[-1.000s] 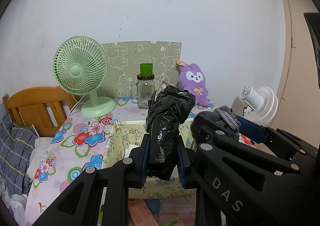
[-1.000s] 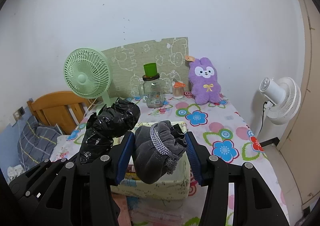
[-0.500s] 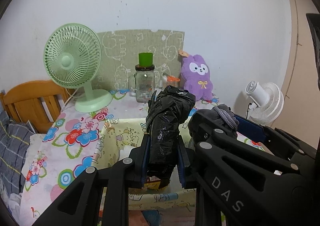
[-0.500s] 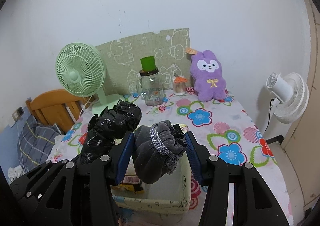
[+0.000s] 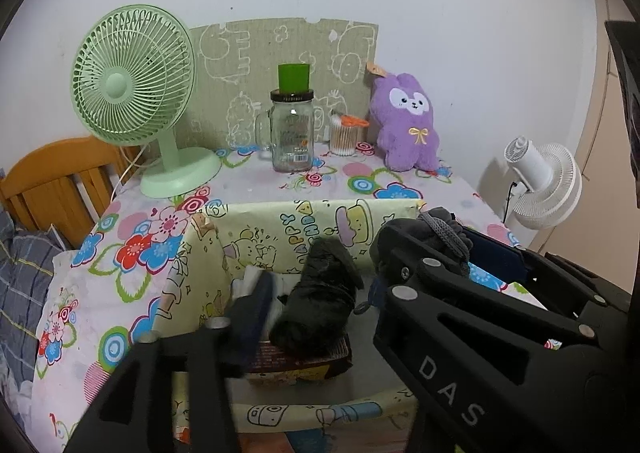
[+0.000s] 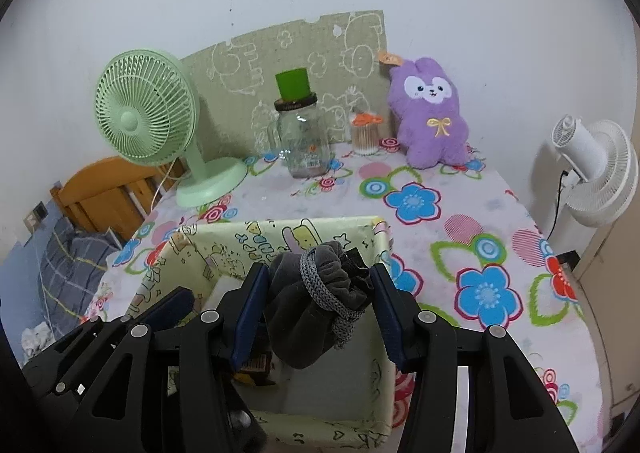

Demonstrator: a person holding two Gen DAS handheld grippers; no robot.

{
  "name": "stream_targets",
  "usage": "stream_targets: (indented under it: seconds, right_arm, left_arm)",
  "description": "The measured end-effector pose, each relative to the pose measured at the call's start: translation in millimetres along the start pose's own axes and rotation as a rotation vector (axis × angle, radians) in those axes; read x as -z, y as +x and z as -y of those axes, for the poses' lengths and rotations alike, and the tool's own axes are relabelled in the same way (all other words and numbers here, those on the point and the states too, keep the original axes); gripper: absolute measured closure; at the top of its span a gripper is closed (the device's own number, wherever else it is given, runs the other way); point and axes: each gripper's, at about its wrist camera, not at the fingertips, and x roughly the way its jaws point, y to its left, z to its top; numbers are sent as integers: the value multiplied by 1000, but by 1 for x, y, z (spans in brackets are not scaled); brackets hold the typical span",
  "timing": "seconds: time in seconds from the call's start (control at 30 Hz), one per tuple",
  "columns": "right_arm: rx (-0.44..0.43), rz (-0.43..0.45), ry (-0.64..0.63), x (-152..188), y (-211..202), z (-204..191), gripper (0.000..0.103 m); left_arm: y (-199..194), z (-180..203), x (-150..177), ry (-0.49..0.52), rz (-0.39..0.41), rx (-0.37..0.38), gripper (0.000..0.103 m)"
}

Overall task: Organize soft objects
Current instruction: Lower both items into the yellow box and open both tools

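A black crumpled bundle lies free inside the yellow cartoon-print fabric box, blurred, between the spread fingers of my left gripper, which is open above the box. My right gripper is shut on a grey soft bundle tied with grey cord and holds it over the same box. The grey bundle and the right gripper also show in the left wrist view.
On the flowered tablecloth stand a green desk fan, a glass jar with green cup, a cotton-swab pot and a purple plush. A white fan stands right. A wooden headboard is left.
My left gripper opened and the black bundle dropped from its jaws into the box. Both grippers moved forward and down over the box; the right one still holds the grey bundle.
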Motion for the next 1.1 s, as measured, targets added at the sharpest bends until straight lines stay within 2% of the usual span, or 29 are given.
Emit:
stream_targets:
  seconds: [0.23, 0.3, 0.4, 0.5, 0.53, 0.57, 0.83, 1.1]
  right_arm:
    - [1, -21, -22, -1, 11, -6, 48]
    - [8, -22, -26, -1, 15, -7, 48]
    - [8, -34, -31, -2, 21, -10, 46]
    - [6, -46, -36, -2, 26, -11, 37]
    - [7, -46, -38, -2, 27, -11, 25]
    - [0, -44, -40, -2, 27, -12, 20]
    - [6, -41, -43, -2, 21, -13, 20]
    - [11, -11, -48, -3, 4, -16, 13]
  left_arm:
    - [9, -6, 1, -15, -24, -6, 32]
    - [12, -9, 2, -23, -35, -10, 26]
    - [15, -13, 2, -37, -48, -12, 25]
    - [18, -15, 3, -43, -59, -15, 24]
    - [19, -16, 3, -45, -61, -15, 24]
    - [19, -17, 3, -47, -61, -13, 23]
    - [17, -17, 4, -44, -55, -10, 22]
    - [2, -14, 2, -42, -31, -12, 17]
